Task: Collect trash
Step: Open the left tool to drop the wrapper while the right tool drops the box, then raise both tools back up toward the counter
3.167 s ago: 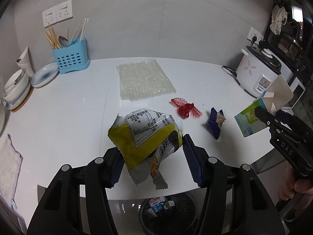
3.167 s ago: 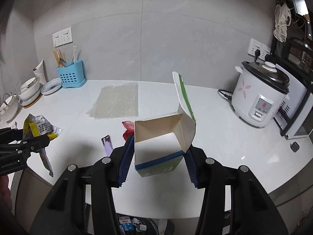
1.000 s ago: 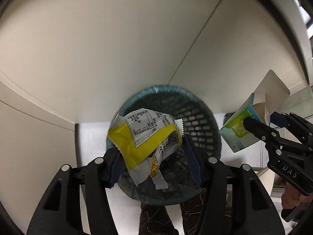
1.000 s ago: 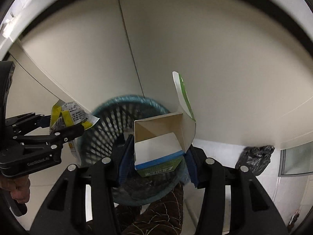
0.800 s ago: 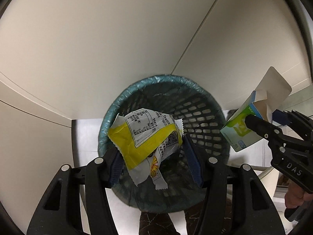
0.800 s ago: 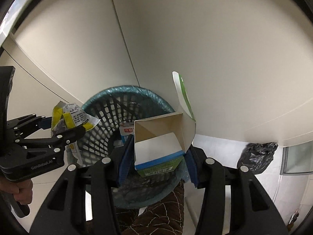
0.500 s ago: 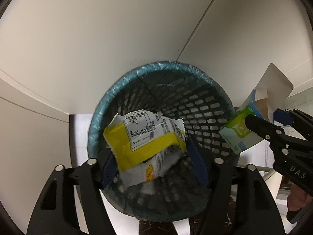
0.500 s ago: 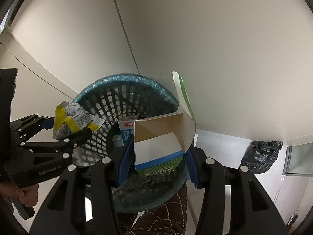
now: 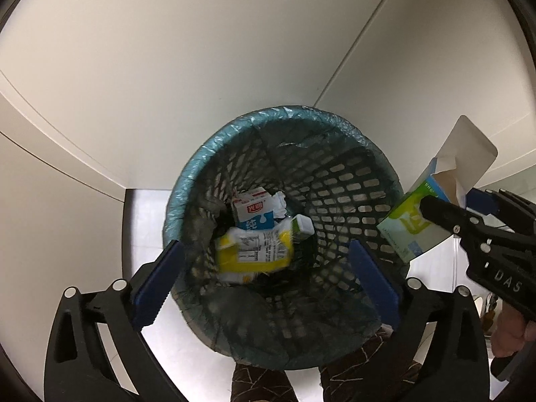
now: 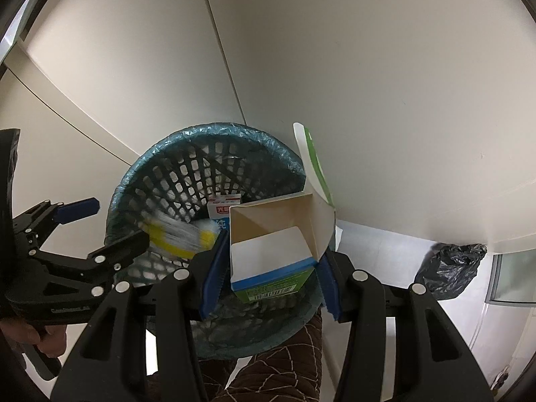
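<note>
The left gripper [image 9: 264, 281] hangs over the mesh waste basket [image 9: 187, 184], its jaws having just swung wide with nothing between them. The yellow snack wrapper [image 9: 253, 254] lies inside the basket, on a milk carton [image 9: 253, 212] at the bottom; in the right wrist view it shows only as a yellow blur. The right gripper [image 10: 269, 273] pinches the open green-and-blue box [image 10: 268, 251] by its two sides, flap up and mouth towards the camera. Seen from the left wrist, the box sits at the basket's right rim, partly outside it. The coming drop likely turns on this offset: the right hand would need to carry the box towards the basket's centre before its jaws part.
</note>
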Tool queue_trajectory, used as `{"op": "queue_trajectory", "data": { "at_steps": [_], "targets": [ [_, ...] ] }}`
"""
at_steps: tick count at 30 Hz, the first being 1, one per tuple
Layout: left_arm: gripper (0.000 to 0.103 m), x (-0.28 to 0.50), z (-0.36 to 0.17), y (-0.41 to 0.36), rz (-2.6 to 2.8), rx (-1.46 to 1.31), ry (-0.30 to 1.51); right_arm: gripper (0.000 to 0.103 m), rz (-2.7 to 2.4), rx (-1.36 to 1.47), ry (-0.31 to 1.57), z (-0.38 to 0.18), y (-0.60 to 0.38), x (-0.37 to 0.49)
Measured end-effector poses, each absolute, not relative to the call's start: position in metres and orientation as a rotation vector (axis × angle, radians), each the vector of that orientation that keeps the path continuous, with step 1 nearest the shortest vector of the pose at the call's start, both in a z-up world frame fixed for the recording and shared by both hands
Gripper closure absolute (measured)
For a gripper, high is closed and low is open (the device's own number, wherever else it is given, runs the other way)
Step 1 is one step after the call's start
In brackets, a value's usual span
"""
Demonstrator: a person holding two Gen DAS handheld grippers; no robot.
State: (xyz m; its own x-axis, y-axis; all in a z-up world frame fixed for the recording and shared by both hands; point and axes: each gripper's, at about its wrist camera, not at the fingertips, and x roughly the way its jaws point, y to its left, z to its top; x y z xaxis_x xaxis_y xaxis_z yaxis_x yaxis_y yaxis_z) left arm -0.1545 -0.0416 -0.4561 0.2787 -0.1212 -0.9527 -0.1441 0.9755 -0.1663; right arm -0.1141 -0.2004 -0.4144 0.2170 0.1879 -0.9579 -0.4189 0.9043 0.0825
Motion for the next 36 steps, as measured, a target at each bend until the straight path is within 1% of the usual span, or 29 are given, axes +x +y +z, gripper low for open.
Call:
{"op": "queue_trajectory", "data": {
  "at_steps": [9, 13, 14, 19, 21, 23, 24, 26, 28, 30, 31, 32, 36],
  "targets": [
    [0.006, -0.161, -0.453, -0.025, 0.061, -0.233, 1.295, 0.055, 0.452, -0.203, 1.28, -0.415, -0.19, -0.113],
    [0.006, -0.167, -0.453, -0.018, 0.073, -0.225, 1.304, 0.053, 0.466, -0.201, 1.279, -0.416, -0.181, -0.115],
    [0.006, -0.168, -0.453, -0.016, 0.075, -0.225, 1.303, 0.051, 0.468, -0.201, 1.28, -0.416, -0.179, -0.116],
    [0.006, -0.173, -0.449, -0.008, 0.085, -0.227, 1.302, 0.05, 0.481, -0.202, 1.284, -0.416, -0.174, -0.12],
    [0.006, -0.174, -0.447, -0.006, 0.09, -0.228, 1.301, 0.047, 0.489, -0.201, 1.283, -0.414, -0.173, -0.122],
    [0.006, -0.175, -0.443, -0.005, 0.093, -0.229, 1.296, 0.039, 0.49, -0.195, 1.276, -0.41, -0.172, -0.122],
    [0.006, -0.175, -0.439, -0.004, 0.096, -0.227, 1.292, 0.037, 0.49, -0.188, 1.27, -0.407, -0.172, -0.122],
    [0.006, -0.176, -0.431, -0.002, 0.099, -0.221, 1.285, 0.03, 0.485, -0.176, 1.254, -0.396, -0.174, -0.123],
    [0.006, -0.175, -0.419, 0.0, 0.1, -0.223, 1.276, 0.024, 0.473, -0.166, 1.238, -0.384, -0.177, -0.122],
    [0.006, -0.175, -0.402, 0.002, 0.099, -0.234, 1.259, 0.021, 0.453, -0.16, 1.22, -0.368, -0.181, -0.121],
    [0.006, -0.173, -0.394, 0.003, 0.098, -0.236, 1.25, 0.016, 0.442, -0.16, 1.214, -0.361, -0.182, -0.121],
    [0.006, -0.173, -0.382, 0.003, 0.098, -0.233, 1.236, 0.013, 0.426, -0.158, 1.203, -0.351, -0.185, -0.121],
    [0.006, -0.174, -0.334, 0.006, 0.098, -0.237, 1.189, 0.009, 0.395, -0.121, 1.156, -0.307, -0.194, -0.123]
  ]
}}
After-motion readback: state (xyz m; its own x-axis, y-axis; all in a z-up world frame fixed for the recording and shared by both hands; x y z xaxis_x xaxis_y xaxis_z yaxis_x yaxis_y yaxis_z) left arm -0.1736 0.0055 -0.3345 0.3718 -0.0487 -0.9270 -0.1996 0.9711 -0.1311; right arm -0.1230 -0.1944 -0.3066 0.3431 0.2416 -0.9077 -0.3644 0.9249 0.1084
